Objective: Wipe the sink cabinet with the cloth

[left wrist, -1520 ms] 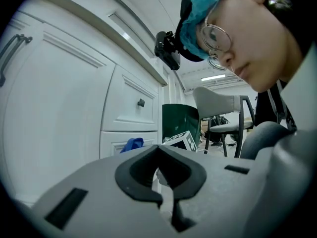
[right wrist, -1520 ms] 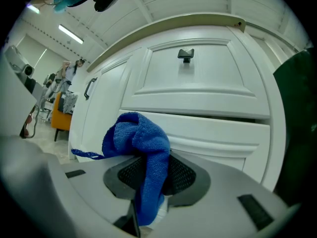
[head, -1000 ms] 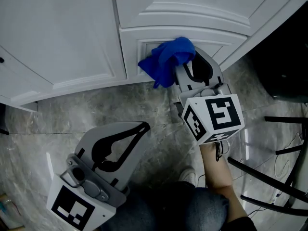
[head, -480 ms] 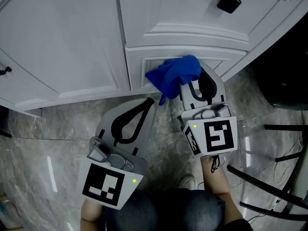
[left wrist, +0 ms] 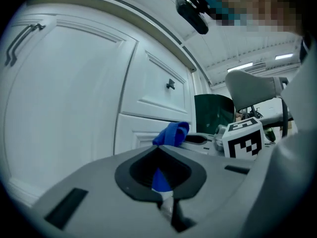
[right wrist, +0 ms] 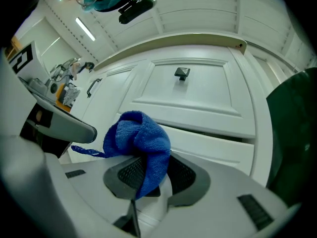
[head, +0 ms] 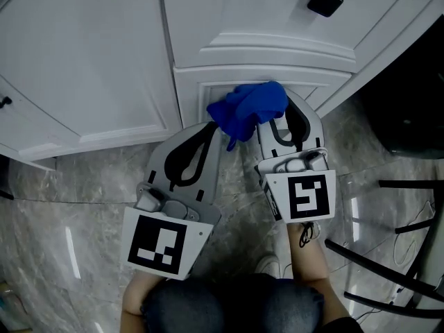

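White panelled sink cabinet [head: 104,61] fills the top of my head view, with grey marbled floor [head: 62,186] below it. At left, my left gripper [head: 212,127] points at the cabinet's base. Its jaws are closed together on nothing, and the tips sit just beside the hanging tail of the cloth. The blue cloth [head: 250,106] is bunched against the recessed lower panel [head: 191,96] under the right-hand door. My right gripper [head: 276,120] is clamped on it: its own view shows the fabric pinched between the jaws and spilling over the top. Up and to the right, a black square knob [head: 325,1] sits on the door. Far right, black metal legs [head: 388,255] cross the floor.
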Motion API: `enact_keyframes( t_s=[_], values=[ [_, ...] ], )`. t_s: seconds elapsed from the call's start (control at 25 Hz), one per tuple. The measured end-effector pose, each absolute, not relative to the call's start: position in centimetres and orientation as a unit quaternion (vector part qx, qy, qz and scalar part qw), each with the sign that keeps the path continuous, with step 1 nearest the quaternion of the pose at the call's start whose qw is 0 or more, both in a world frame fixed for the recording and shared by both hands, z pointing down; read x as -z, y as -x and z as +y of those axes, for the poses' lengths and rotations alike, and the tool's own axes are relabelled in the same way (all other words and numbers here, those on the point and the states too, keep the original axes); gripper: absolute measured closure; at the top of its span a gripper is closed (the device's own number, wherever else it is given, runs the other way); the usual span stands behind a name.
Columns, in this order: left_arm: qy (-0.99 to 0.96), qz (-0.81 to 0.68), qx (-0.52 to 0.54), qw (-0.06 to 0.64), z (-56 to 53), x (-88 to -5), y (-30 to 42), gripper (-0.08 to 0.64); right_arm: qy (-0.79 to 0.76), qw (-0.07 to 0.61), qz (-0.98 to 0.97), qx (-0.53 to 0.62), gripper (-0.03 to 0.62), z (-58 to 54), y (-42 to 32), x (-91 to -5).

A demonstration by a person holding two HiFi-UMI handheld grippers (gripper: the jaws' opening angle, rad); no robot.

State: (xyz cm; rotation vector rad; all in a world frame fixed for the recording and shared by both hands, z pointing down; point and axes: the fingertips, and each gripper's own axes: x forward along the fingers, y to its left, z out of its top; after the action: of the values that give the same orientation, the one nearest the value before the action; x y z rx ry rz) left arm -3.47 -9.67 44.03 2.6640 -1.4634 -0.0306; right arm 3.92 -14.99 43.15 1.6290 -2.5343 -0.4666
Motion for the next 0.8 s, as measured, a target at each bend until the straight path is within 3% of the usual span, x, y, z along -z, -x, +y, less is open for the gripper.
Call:
enact_keyframes(
  t_s=[0.8],
  values=[
    [-0.889,-0.454,0.002,0.058,-8.2,-44.4,3.5,0.557,-0.587,0.043,-0.798,0.133,0.476,-15.2,-7.8,-43.2]
  ],
)
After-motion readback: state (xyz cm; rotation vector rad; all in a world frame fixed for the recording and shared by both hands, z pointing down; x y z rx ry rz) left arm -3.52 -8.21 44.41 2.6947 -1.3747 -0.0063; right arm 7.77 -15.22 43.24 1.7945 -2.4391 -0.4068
